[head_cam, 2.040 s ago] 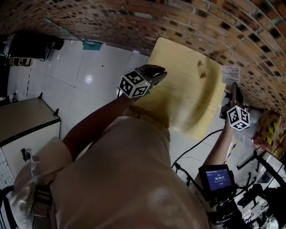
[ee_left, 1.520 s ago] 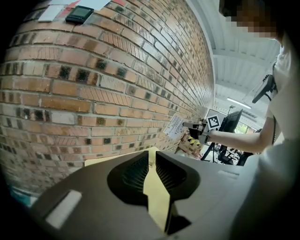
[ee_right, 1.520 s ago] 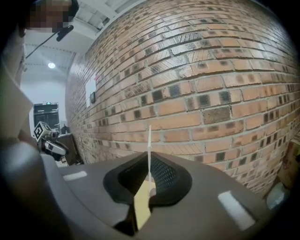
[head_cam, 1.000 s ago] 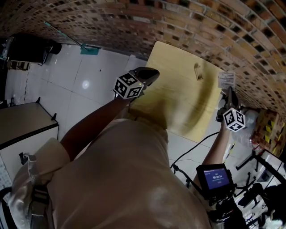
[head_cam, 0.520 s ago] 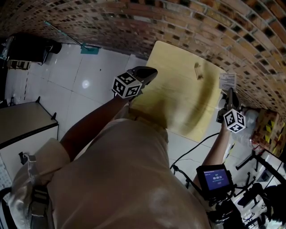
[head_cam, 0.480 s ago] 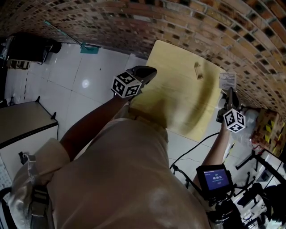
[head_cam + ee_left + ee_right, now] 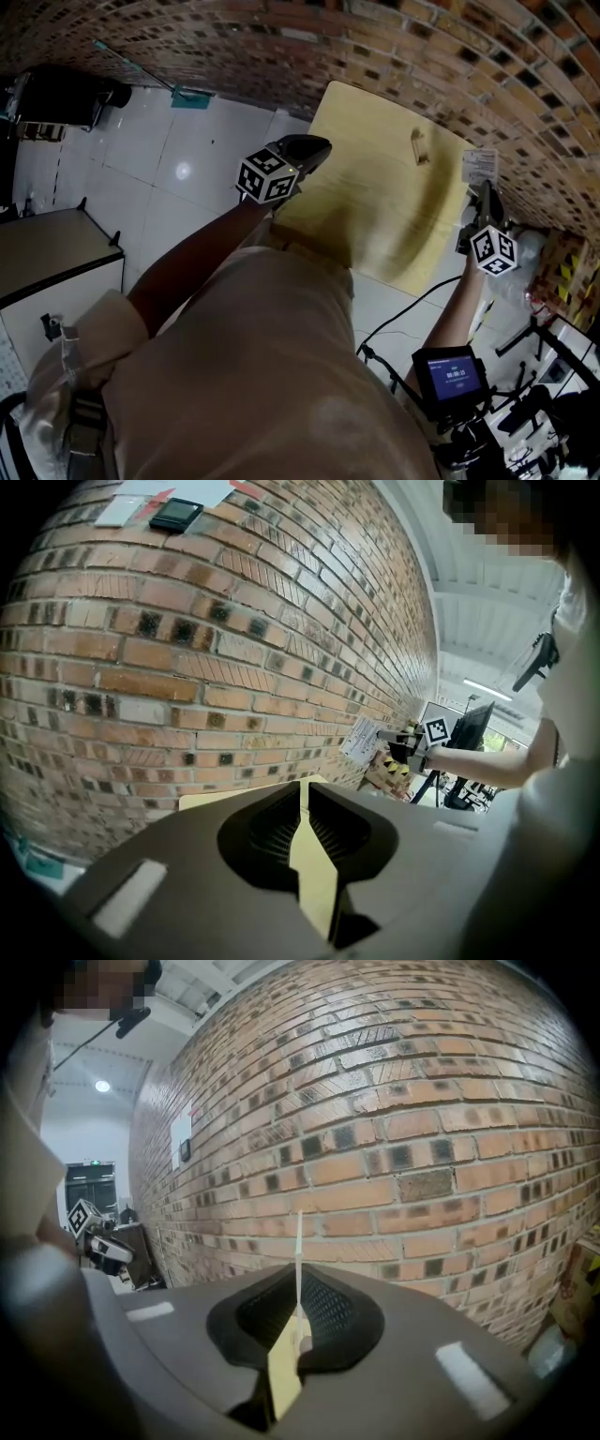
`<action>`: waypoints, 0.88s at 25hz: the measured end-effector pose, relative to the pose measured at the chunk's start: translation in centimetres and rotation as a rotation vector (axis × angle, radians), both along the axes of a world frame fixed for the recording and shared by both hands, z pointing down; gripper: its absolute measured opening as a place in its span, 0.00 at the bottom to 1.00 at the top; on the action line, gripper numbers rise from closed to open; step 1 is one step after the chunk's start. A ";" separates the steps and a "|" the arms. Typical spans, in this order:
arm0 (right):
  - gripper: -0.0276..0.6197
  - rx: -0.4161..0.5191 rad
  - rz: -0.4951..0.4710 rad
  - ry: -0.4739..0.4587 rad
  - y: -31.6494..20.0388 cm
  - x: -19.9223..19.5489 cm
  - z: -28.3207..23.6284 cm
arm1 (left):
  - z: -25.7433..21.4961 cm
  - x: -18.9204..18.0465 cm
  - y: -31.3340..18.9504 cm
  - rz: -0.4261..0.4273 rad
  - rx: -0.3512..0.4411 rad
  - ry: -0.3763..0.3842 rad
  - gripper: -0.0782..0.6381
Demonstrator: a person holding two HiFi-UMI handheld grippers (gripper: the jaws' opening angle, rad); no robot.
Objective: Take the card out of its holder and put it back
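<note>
A white printed card [image 7: 481, 165] is held upright in the air past the right edge of the light wood table [image 7: 375, 202], close to the brick wall. My right gripper [image 7: 485, 193] is shut on its lower edge. In the right gripper view the card [image 7: 299, 1237] shows edge-on as a thin white line rising from the jaws. The small wooden card holder [image 7: 419, 146] stands alone on the table's far side, left of the card. My left gripper [image 7: 317, 148] hovers over the table's near left corner, shut with nothing in it [image 7: 302, 791].
A brick wall [image 7: 394, 47] runs behind the table. White floor tiles [image 7: 178, 159] lie to the left and a grey cabinet [image 7: 56, 253] stands at the lower left. A small screen on a stand [image 7: 453, 373], cables and yellow-black boxes [image 7: 562, 267] crowd the right side.
The right gripper has kept the card beside the table's right edge, with only small shifts. The left gripper has stayed over the table's near left corner.
</note>
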State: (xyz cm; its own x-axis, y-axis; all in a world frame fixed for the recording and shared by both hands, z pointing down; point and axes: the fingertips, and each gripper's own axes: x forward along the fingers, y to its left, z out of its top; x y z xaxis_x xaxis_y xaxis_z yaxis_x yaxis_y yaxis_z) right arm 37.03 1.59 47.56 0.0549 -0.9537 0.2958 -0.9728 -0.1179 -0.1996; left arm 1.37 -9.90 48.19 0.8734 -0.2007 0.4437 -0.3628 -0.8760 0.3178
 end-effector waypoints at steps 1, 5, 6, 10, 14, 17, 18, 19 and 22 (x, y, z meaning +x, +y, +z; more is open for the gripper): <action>0.06 -0.002 -0.002 0.002 -0.1 0.0 0.1 | 0.1 0.1 0.2 0.005 -0.002 -0.001 0.18; 0.06 -0.009 -0.016 0.012 -0.8 -0.2 0.6 | 0.6 0.6 0.6 0.019 -0.014 -0.007 0.22; 0.06 -0.009 -0.019 0.014 -0.9 -0.2 0.7 | 0.8 0.7 0.6 0.021 -0.017 -0.010 0.22; 0.06 -0.016 -0.034 0.014 -1.4 -0.3 1.1 | 1.5 1.2 0.9 0.027 -0.030 -0.019 0.23; 0.06 -0.019 -0.048 0.011 -1.9 -0.4 2.0 | 1.7 1.7 0.9 0.033 -0.036 -0.028 0.23; 0.06 -0.024 -0.051 0.002 -2.5 -0.4 2.6 | 1.5 2.3 0.6 0.039 -0.033 -0.027 0.23; 0.06 -0.024 -0.052 0.001 -2.7 -0.4 2.8 | 1.5 2.5 0.5 0.041 -0.032 -0.027 0.23; 0.06 -0.025 -0.053 -0.001 -2.9 -0.4 3.0 | 1.5 2.6 0.5 0.043 -0.030 -0.028 0.23; 0.06 -0.028 -0.058 -0.005 -3.3 -0.4 3.6 | 1.6 2.8 0.6 0.047 -0.030 -0.033 0.23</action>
State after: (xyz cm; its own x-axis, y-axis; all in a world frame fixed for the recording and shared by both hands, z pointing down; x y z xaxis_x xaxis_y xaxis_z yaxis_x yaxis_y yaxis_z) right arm 36.62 -1.71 51.19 -0.0016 -0.9464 0.3230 -0.9772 -0.0671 -0.2015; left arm 4.14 -9.32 49.83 0.8665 -0.1461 0.4773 -0.3323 -0.8824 0.3331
